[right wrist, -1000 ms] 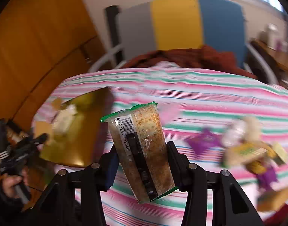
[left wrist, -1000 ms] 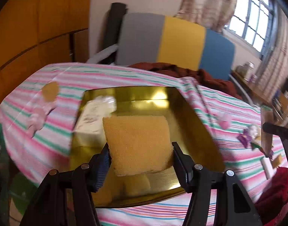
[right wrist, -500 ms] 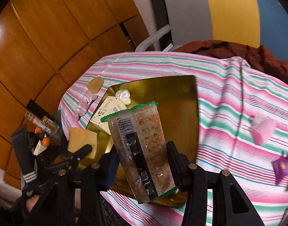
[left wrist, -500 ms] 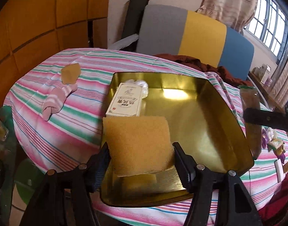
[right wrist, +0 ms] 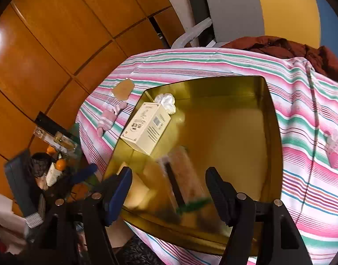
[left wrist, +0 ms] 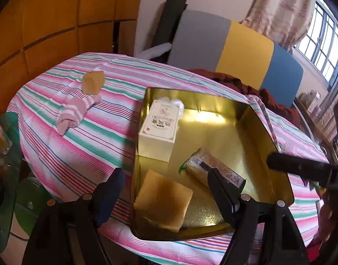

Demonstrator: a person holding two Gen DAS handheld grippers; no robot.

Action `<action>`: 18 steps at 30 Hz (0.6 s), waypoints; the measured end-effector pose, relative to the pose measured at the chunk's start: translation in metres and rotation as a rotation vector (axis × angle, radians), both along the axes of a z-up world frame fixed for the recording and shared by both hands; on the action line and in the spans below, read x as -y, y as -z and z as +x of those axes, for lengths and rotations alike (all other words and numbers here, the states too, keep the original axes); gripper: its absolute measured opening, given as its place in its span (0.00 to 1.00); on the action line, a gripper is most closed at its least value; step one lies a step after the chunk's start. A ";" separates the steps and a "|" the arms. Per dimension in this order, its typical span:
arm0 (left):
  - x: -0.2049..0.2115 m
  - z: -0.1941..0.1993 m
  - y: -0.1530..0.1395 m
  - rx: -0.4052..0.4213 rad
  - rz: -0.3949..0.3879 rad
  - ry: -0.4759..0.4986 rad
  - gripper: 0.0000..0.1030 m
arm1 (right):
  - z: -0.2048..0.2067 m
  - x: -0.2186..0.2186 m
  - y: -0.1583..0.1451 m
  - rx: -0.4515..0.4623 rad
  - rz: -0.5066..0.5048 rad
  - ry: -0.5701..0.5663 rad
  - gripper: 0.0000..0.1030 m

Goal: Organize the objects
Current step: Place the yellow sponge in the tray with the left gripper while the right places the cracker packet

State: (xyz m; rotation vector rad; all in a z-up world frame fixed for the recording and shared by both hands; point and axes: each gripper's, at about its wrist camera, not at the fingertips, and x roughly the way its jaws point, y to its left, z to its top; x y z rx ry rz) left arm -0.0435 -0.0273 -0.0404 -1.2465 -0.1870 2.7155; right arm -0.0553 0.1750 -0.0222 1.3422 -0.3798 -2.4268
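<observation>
Both tongs released; jaws have just been opening on each side.

Left gripper (left wrist: 166,190): jaws wide apart, nothing clamped. The yellow sponge (left wrist: 163,201) sits below and between them, clear of both pads, in the near left corner of the gold tin (left wrist: 263,119). It leans a bit, far edge raised.

Right gripper (right wrist: 169,187): jaws spread, pads off the snack pack (right wrist: 182,176). In the right wrist view the pack is motion-blurred between the jaws, inside the tin near its near edge. The left wrist view shows it sharper (left wrist: 210,169): lying on the tin floor just right of the sponge, green-edged end pointing at the box. Can't tell if it touches the sponge.

Cream box (left wrist: 161,128) lies along the tin's left wall, about mid-length. White crumpled wrapper (left wrist: 174,102) is in the far left corner of the tin, touching the box's far end. The right half of the tin floor is bare.

Tin sits on the striped tablecloth (left wrist: 102,132), close to the table's near edge. Left of the tin on the cloth: rolled pink sock (left wrist: 77,112), and beyond it a tan hexagonal piece (left wrist: 92,82), both toward the table's left edge. Right of the tin, another pink roll (right wrist: 335,148) is well apart from it.

Beyond the table's far edge: brown cloth (left wrist: 246,86) on a grey, yellow and blue chair (left wrist: 235,48).
</observation>
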 end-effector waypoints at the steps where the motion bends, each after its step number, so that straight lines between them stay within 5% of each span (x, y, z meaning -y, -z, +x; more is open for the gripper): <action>1: 0.000 0.000 -0.002 -0.005 -0.003 -0.003 0.76 | 0.002 -0.001 0.000 -0.001 0.006 0.003 0.68; 18: -0.019 0.018 -0.030 -0.064 -0.051 -0.010 0.76 | 0.046 -0.003 -0.012 -0.143 0.207 0.070 0.80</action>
